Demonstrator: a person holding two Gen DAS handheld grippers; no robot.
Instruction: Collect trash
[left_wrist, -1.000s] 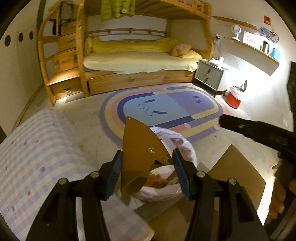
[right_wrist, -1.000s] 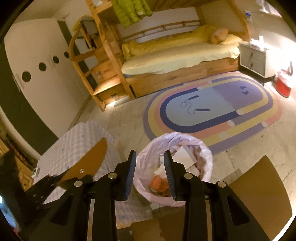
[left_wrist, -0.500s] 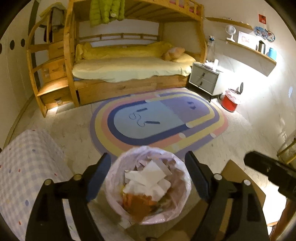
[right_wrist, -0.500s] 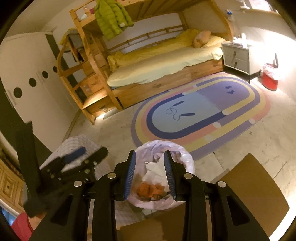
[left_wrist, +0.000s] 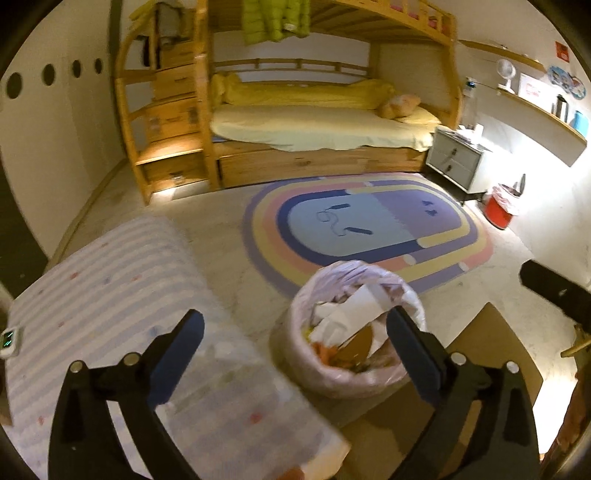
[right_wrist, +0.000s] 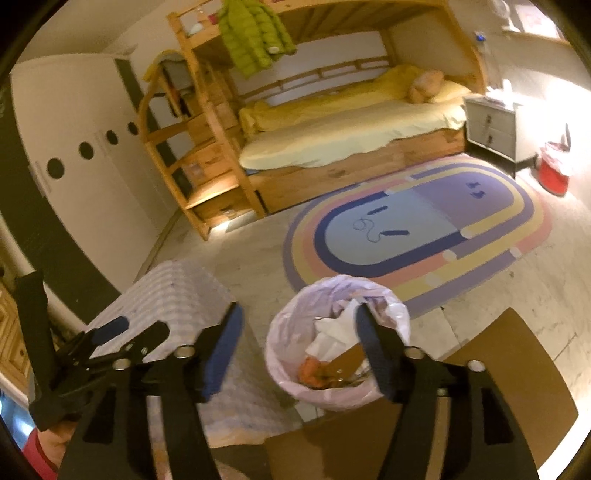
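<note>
Your left hand-held gripper (left_wrist: 293, 338) is spread wide, nothing between the pads; jaws have just been opening. It sits over the near right corner of the worktop (left_wrist: 110, 295), the checked-cloth one, with its right finger overlapping the trash bin (left_wrist: 354, 325) in the left wrist view.

Your right hand-held gripper (right_wrist: 299, 345) is also wide and empty, jaws have just been opening too. Its right finger crosses the bin's rim in the right wrist view; its left finger is over the worktop's right edge.

Trash bin stands on the floor (left_wrist: 229, 236), just beside the worktop's right edge, lined with a pale plastic bag. It's full: white crumpled paper (left_wrist: 351, 314) on top, a brown flat piece of card (left_wrist: 356, 341) lying tilted against the paper, orange scraps (right_wrist: 312, 369) below it. All of it is inside the rim.

A brown chair seat (right_wrist: 517, 373) is near the bin, on its right. The striped oval rug (left_wrist: 369, 229) lies beyond the bin. A red bin (left_wrist: 500, 210) stands well apart, by the nightstand (left_wrist: 456, 157).

Left wrist view is motion-blurred on the worktop side.
</note>
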